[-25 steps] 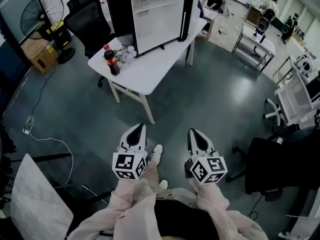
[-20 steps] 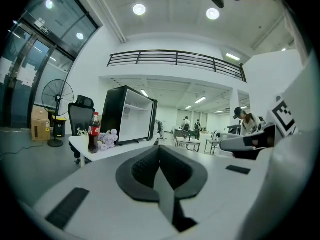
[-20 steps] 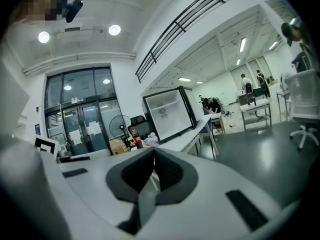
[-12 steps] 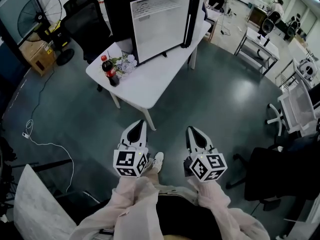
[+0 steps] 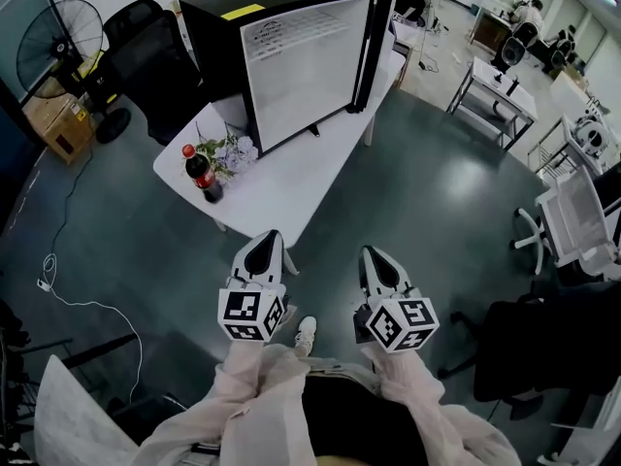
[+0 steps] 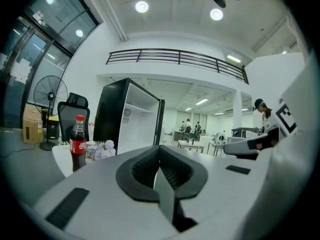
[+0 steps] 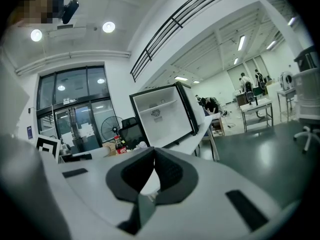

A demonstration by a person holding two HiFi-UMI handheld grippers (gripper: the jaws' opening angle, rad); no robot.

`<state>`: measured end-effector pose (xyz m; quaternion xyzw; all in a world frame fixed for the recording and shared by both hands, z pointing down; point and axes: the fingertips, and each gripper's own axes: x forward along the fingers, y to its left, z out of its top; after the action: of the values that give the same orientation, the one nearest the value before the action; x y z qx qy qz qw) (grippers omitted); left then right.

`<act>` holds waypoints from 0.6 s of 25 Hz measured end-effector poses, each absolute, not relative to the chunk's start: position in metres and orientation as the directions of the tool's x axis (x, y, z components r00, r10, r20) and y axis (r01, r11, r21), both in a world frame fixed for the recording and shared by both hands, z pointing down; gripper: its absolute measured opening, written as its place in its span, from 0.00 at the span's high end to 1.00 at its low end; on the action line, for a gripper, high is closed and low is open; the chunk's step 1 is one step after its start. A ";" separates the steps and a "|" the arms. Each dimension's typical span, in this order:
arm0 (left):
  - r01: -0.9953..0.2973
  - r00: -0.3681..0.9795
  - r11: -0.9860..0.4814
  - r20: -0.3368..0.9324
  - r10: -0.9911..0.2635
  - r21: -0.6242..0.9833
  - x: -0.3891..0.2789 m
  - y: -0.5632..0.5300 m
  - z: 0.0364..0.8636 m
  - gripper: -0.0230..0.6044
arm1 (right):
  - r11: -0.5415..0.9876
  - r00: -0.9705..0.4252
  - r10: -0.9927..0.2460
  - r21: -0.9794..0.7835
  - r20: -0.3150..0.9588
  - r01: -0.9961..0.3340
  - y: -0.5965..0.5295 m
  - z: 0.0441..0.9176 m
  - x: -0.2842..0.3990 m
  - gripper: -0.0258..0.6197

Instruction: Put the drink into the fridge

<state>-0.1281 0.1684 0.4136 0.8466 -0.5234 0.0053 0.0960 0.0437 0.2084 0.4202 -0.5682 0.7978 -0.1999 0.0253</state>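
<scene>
A cola bottle [image 5: 201, 174] with a red cap stands upright on the left end of a white table [image 5: 291, 178]; it also shows as the bottle [image 6: 78, 143] and, small, the bottle [image 7: 119, 145]. Behind it a small black fridge [image 5: 291, 51] stands with its door swung open, white inside, also seen as the fridge [image 6: 127, 116] and the fridge [image 7: 162, 115]. My left gripper [image 5: 262, 246] and right gripper [image 5: 374, 257] hang side by side just short of the table's near corner, both shut and empty.
A bunch of pale flowers [image 5: 230, 151] lies beside the bottle. Black office chairs [image 5: 146, 56] and a standing fan [image 5: 63, 42] sit left of the table. A white chair [image 5: 572, 212], a dark chair [image 5: 543, 338] and other desks [image 5: 505, 76] stand to the right. A cable [image 5: 58, 280] runs over the floor.
The table, fridge and bottle have come nearer and lower in the head view as the person walked toward them. Both grippers kept their place and stayed shut.
</scene>
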 end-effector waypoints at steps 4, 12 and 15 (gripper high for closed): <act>-0.884 0.460 -0.444 0.102 -0.882 0.148 -0.131 0.133 0.414 0.95 | 0.266 -0.338 -0.923 -0.327 0.185 -0.907 0.177 0.422 0.041 0.94; -0.869 0.490 -0.476 0.097 -0.866 0.134 -0.130 0.093 0.414 0.95 | 0.243 -0.320 -0.931 -0.355 0.176 -0.903 0.138 0.425 0.037 0.94; -0.867 0.493 -0.479 0.103 -0.864 0.135 -0.131 0.086 0.416 0.95 | 0.250 -0.328 -0.928 -0.357 0.176 -0.900 0.131 0.426 0.032 0.94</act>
<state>-0.1314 0.0859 0.4159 0.8599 -0.5033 0.0105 0.0844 0.0322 0.1308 0.4265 -0.5788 0.7898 -0.2001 0.0350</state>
